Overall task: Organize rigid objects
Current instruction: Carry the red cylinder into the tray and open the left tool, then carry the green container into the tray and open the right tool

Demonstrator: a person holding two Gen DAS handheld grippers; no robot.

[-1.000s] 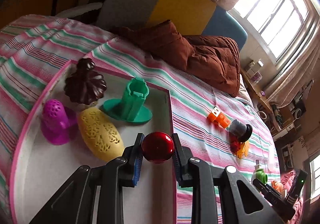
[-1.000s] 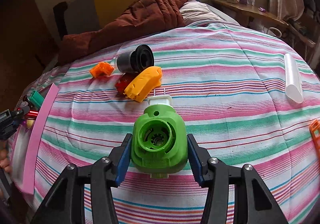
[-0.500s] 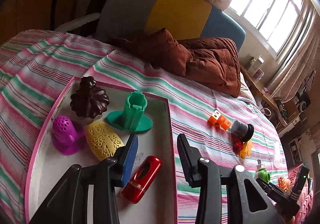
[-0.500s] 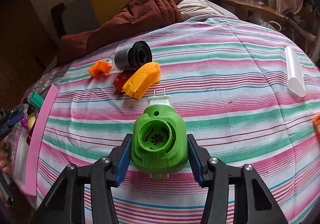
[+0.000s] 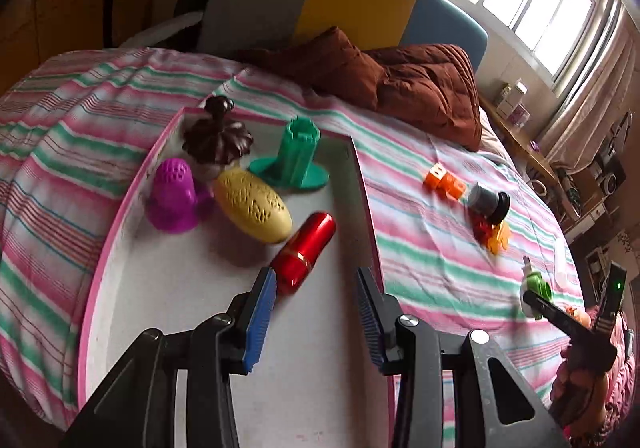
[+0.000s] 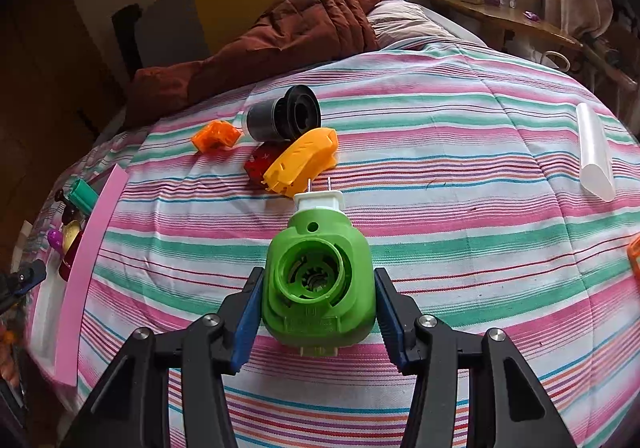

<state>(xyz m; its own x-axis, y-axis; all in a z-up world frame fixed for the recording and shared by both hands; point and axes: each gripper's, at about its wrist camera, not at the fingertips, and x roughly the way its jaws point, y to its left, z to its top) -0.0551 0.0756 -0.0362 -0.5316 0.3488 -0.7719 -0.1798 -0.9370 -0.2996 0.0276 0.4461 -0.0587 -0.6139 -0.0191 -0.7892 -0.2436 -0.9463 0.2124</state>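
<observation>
My left gripper gapes above the tray; my right gripper clamps the green plug.

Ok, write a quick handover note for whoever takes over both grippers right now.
Left gripper: open, holds nothing, over the tray.
Right gripper: shut on the green plug, above the bed.
Done: red tube lies in the tray with the purple piece, yellow piece, brown piece and green stand.
Left: bring the green plug to the tray, then the orange block, black cup, yellow clip, small red piece and clear tube from the bedspread.
</observation>
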